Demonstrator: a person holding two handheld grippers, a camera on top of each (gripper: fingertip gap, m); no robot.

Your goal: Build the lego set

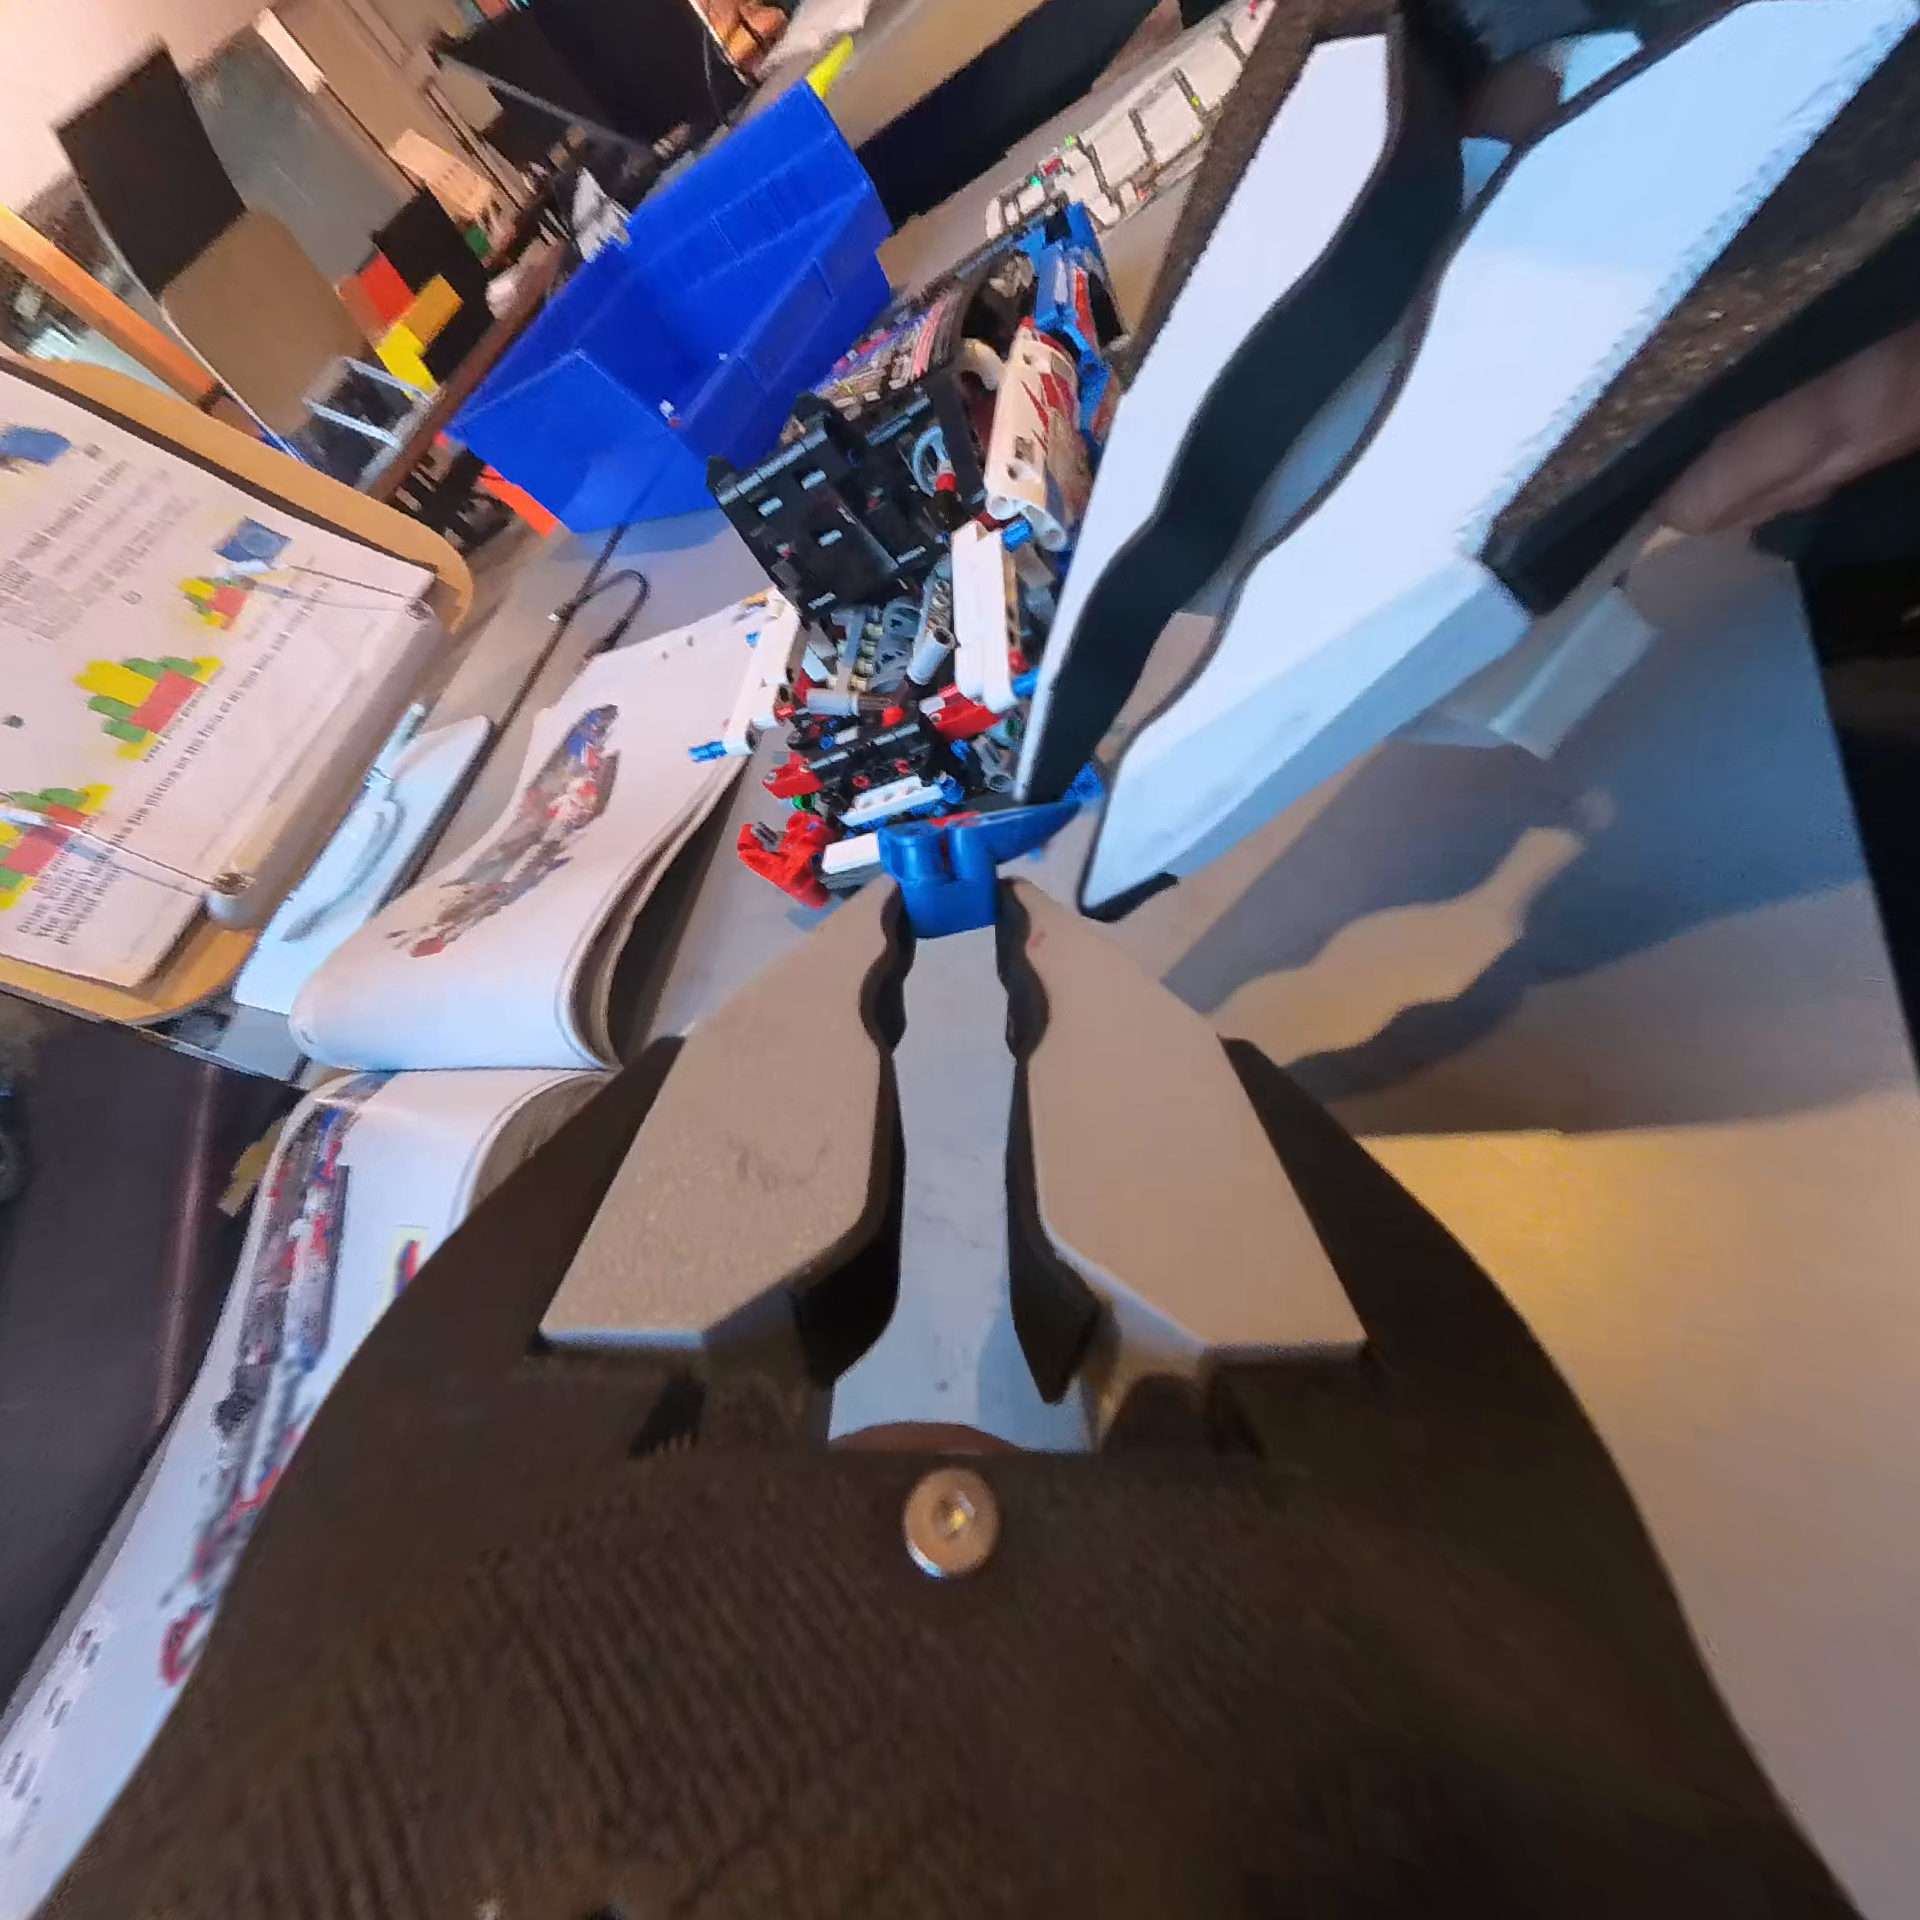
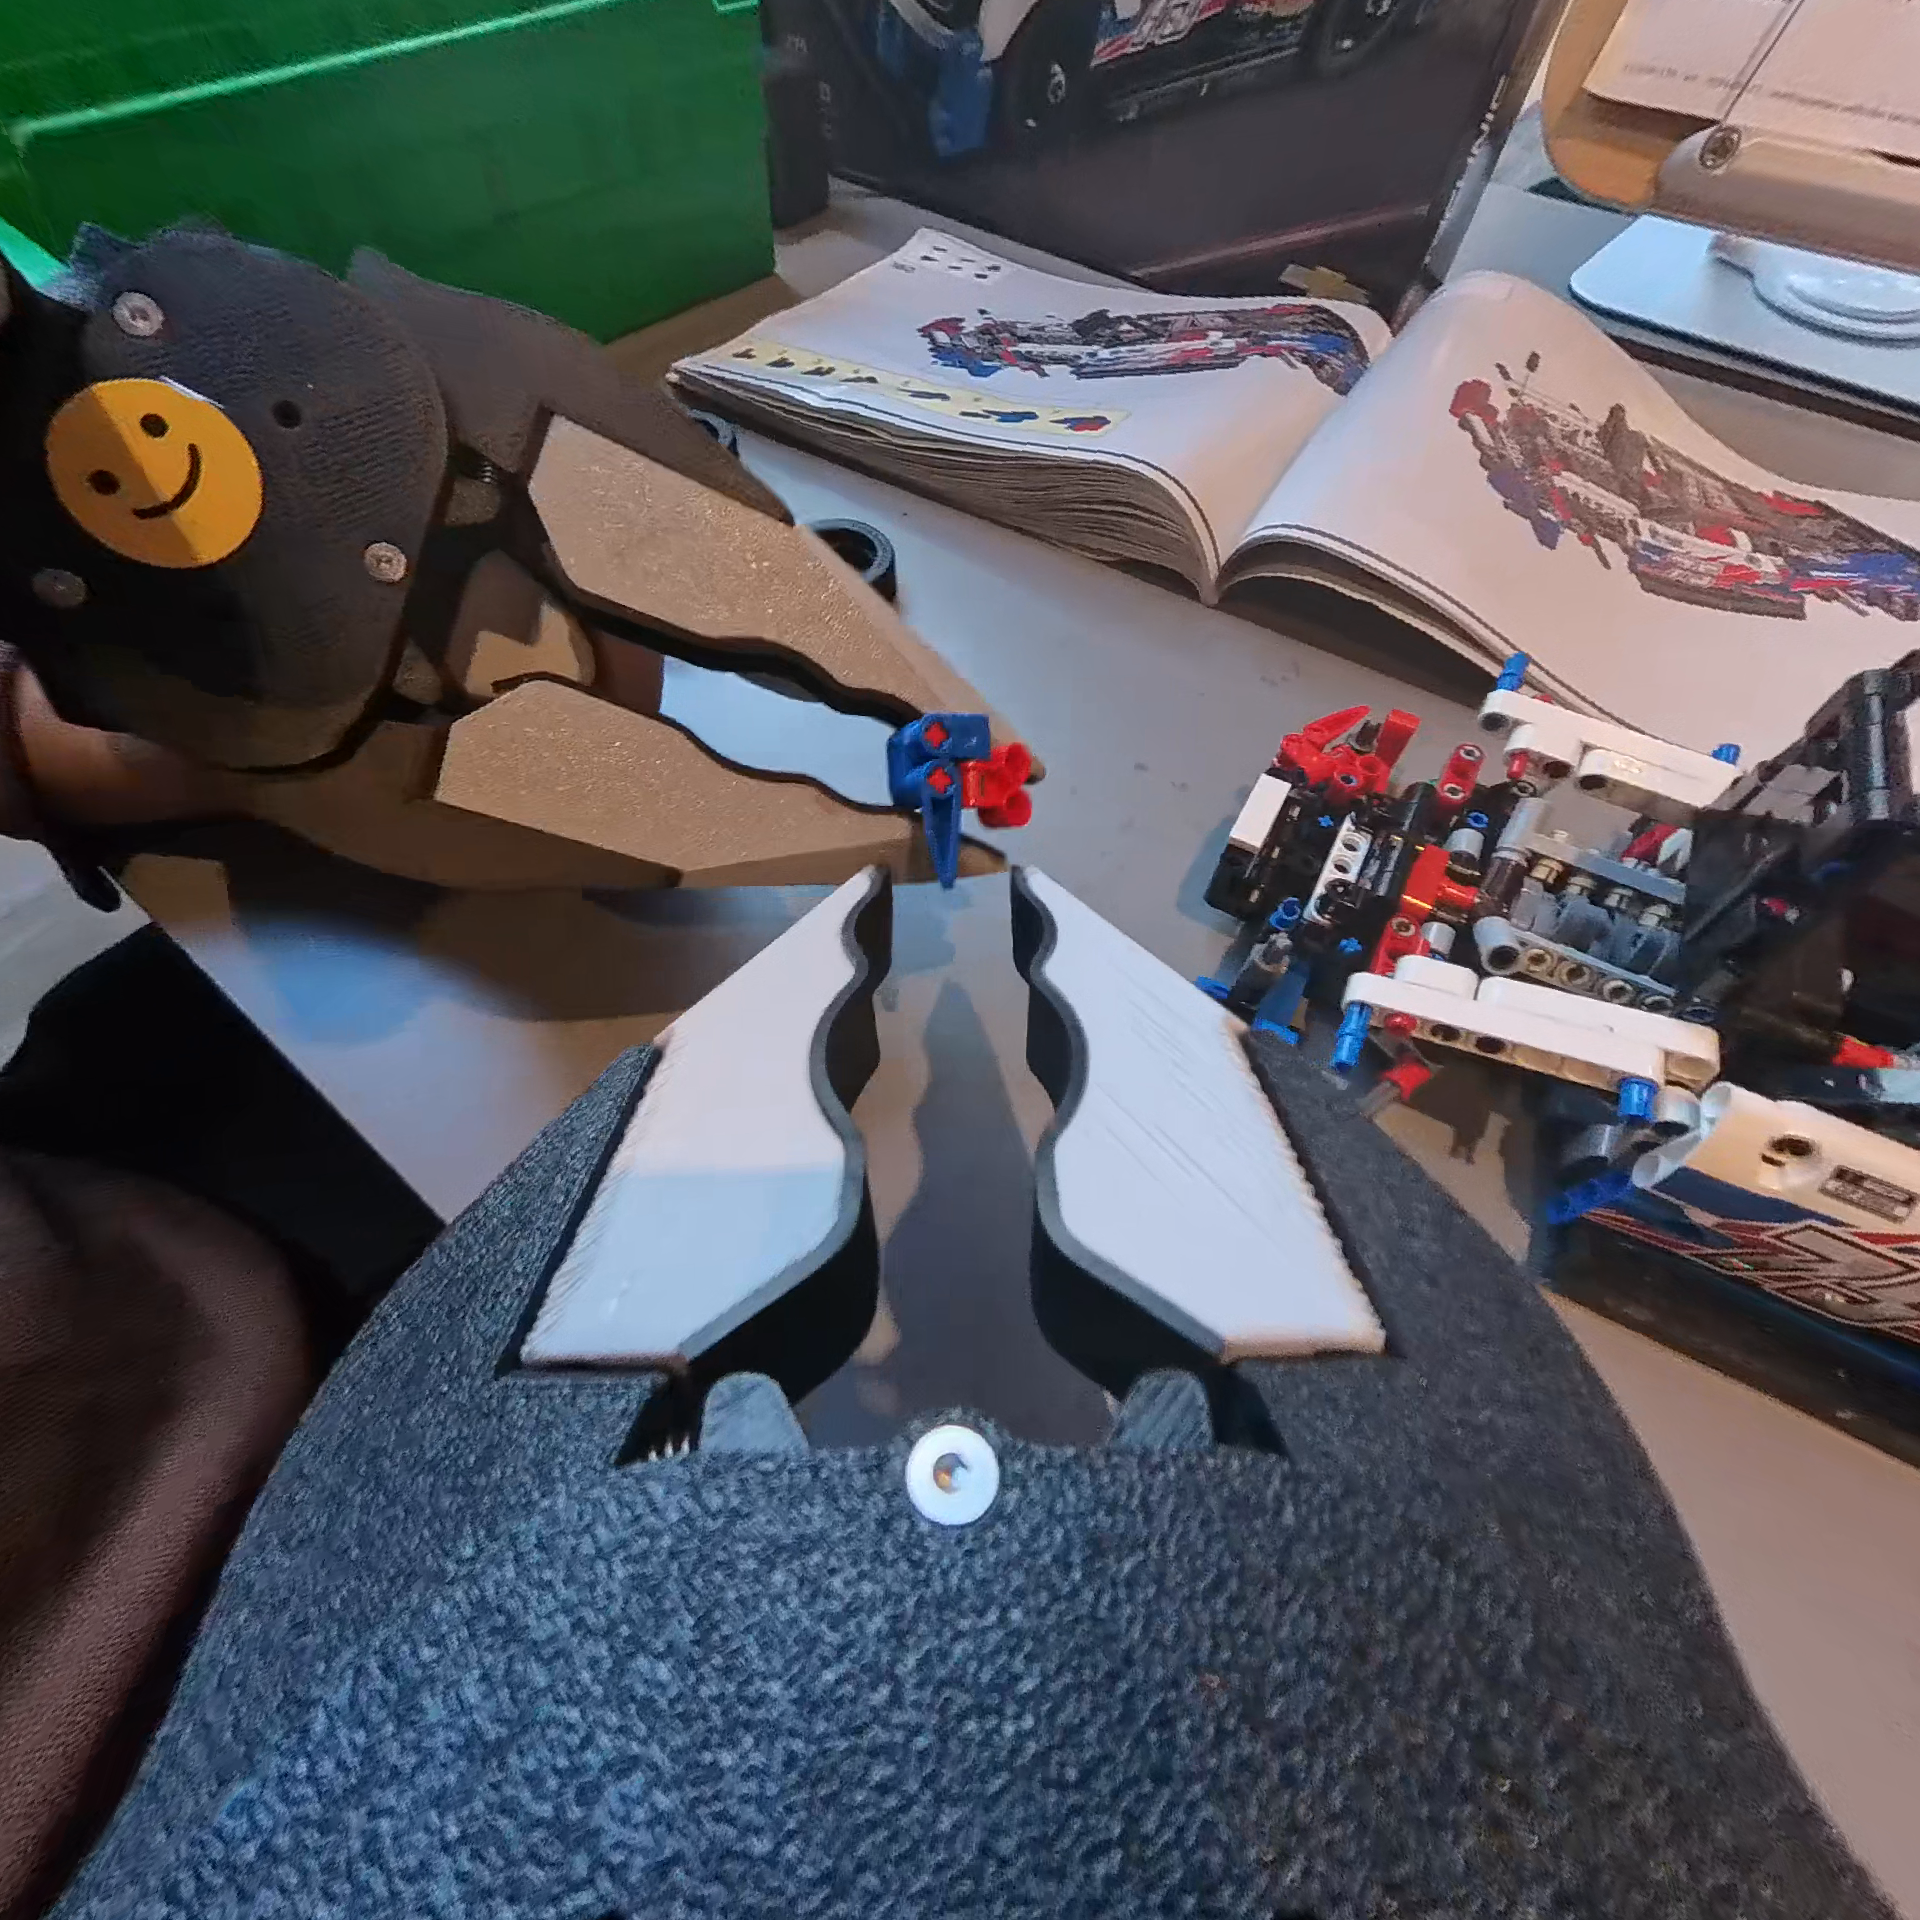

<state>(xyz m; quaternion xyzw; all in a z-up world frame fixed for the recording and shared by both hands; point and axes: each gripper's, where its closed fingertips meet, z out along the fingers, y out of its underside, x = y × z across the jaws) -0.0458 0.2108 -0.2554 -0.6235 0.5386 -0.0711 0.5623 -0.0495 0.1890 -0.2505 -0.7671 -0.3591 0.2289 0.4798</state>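
My left gripper (image 1: 953,899) has grey fingers and is shut on a small blue piece (image 1: 940,868) with a red connector on it (image 2: 1000,784). It is held above the grey table. In the right wrist view the left gripper (image 2: 1013,816) comes in from the left, and the blue piece (image 2: 935,764) hangs a thin tab downward. My right gripper (image 2: 951,883) has white fingers and is open. Its tips are just below that tab. In the left wrist view it (image 1: 1086,847) reaches in from the upper right. The part-built red, white, blue and black car model (image 2: 1507,935) lies on the table to the right.
An open instruction booklet (image 2: 1247,468) lies behind the model. A blue bin (image 1: 707,343) stands beyond the model. A green box (image 2: 416,135) and the set's dark box (image 2: 1195,104) stand at the back. A wooden board with a printed sheet (image 1: 156,675) is at the left. My two grippers' fingertips are within a few centimetres of each other.
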